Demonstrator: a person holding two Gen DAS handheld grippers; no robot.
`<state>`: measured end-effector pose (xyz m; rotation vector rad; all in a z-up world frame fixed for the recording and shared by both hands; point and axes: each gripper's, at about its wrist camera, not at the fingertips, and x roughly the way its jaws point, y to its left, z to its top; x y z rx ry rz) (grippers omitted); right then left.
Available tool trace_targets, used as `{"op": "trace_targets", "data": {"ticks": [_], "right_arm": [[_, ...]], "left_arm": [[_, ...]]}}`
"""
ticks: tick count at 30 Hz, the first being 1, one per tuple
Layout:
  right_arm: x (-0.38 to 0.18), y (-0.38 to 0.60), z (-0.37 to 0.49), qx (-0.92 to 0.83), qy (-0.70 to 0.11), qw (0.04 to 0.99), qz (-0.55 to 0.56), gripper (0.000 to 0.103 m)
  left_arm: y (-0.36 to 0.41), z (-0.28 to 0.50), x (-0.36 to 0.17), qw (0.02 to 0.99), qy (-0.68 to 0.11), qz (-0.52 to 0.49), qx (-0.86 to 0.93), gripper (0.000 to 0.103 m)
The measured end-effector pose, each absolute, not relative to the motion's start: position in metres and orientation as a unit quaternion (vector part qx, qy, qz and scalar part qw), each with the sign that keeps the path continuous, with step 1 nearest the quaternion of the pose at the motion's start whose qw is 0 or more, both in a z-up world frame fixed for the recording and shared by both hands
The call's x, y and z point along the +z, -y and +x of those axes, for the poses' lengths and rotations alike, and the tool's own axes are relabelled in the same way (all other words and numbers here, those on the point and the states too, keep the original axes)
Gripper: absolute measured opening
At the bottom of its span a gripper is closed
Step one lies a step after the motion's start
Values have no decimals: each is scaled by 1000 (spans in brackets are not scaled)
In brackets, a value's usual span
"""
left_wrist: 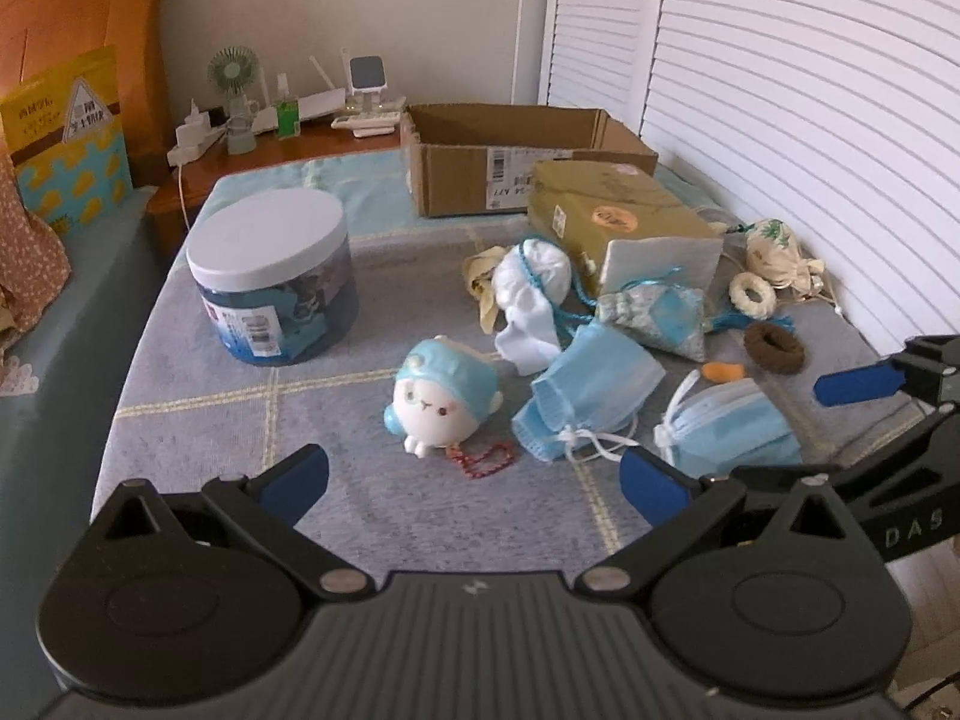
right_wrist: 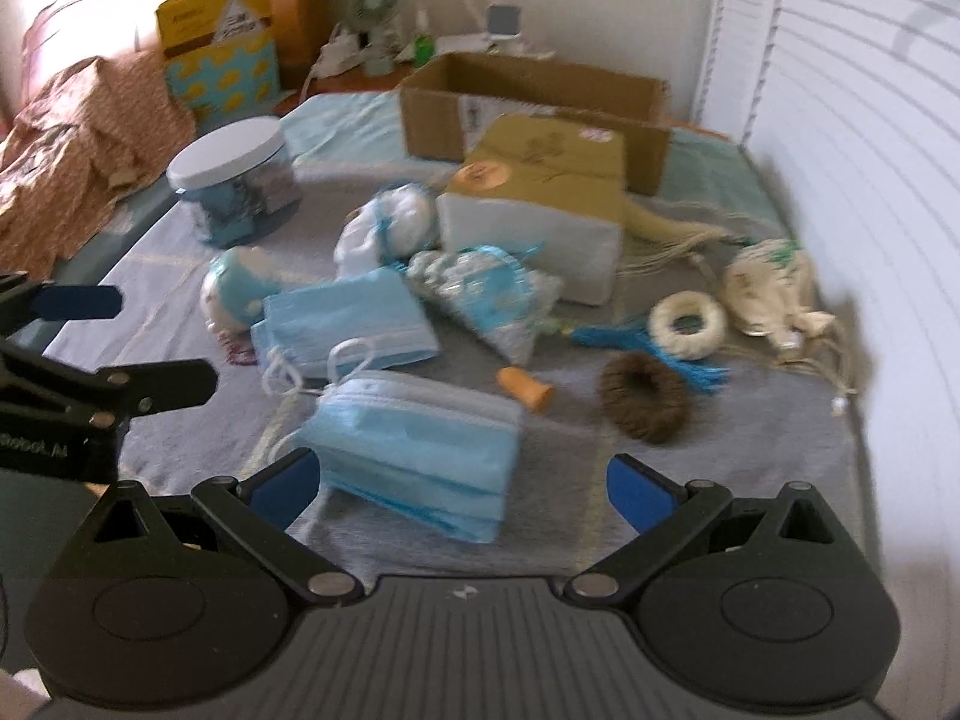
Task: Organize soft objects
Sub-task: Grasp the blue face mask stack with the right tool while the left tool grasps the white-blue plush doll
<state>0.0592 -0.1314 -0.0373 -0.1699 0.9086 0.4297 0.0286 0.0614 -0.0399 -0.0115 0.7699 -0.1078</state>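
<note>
Left gripper (left_wrist: pixel 474 480), lower centre of the left wrist view: blue-padded fingers (left_wrist: pixel 298 478) spread wide, nothing held and nothing touched, poised above the grey checked bedspread (left_wrist: pixel 198 420). Just beyond the gap, a small white plush toy with a light-blue cap (left_wrist: pixel 441 393), a red bead chain at its base. Right of the toy, a folded light-blue face mask with white ear loops (left_wrist: pixel 585 399), and further right a stack of light-blue face masks (left_wrist: pixel 729 423), near the right finger but apart from it.

Right gripper (right_wrist: pixel 462 486), lower centre of the right wrist view (slightly blurred): fingers (right_wrist: pixel 287 486) likewise wide apart and empty, the mask stack (right_wrist: pixel 420 456) lying between them; contact with the left finger cannot be told.

Mid-frame in the right wrist view: a brown fuzzy hair ring (right_wrist: pixel 645 399), a cream fuzzy hair ring (right_wrist: pixel 687 324), a small orange cone-shaped piece (right_wrist: pixel 528 387), a cream drawstring pouch with green print (right_wrist: pixel 768 294), a blue-and-silver sachet with tassel (right_wrist: pixel 486 294) and a bundle of white socks (right_wrist: pixel 390 222).

Behind these, a closed olive-brown carton (right_wrist: pixel 540 180) and, at upper centre, an open brown cardboard box (right_wrist: pixel 528 96). At upper left, a round plastic tub with white lid (right_wrist: pixel 234 186).
</note>
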Motion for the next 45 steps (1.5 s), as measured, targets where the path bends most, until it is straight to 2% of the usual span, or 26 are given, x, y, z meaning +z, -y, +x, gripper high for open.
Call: {"op": "trace_targets", "data": {"ticks": [13, 18, 27, 35, 42, 44, 45], "right_arm": [[-58, 107, 70, 225, -456, 854, -112, 103], [-61, 105, 64, 224, -442, 858, -138, 103], [-63, 108, 66, 224, -430, 864, -134, 103], [-61, 106, 67, 219, -433, 864, -132, 103], [-58, 104, 70, 228, -433, 864, -117, 103], [-56, 103, 71, 227, -431, 866, -114, 103], [-56, 103, 72, 226, -431, 866, -114, 103]], "left_arm": [[-81, 45, -51, 924, -375, 3, -70, 102], [-85, 56, -55, 925, -373, 22, -72, 98], [-80, 71, -61, 921, -373, 45, -101, 84], [-80, 82, -68, 916, -381, 36, -124, 65], [-81, 86, -67, 915, -377, 30, -142, 60], [-81, 87, -66, 914, -378, 29, -147, 51], [-81, 87, -66, 913, -379, 30, -149, 51]]}}
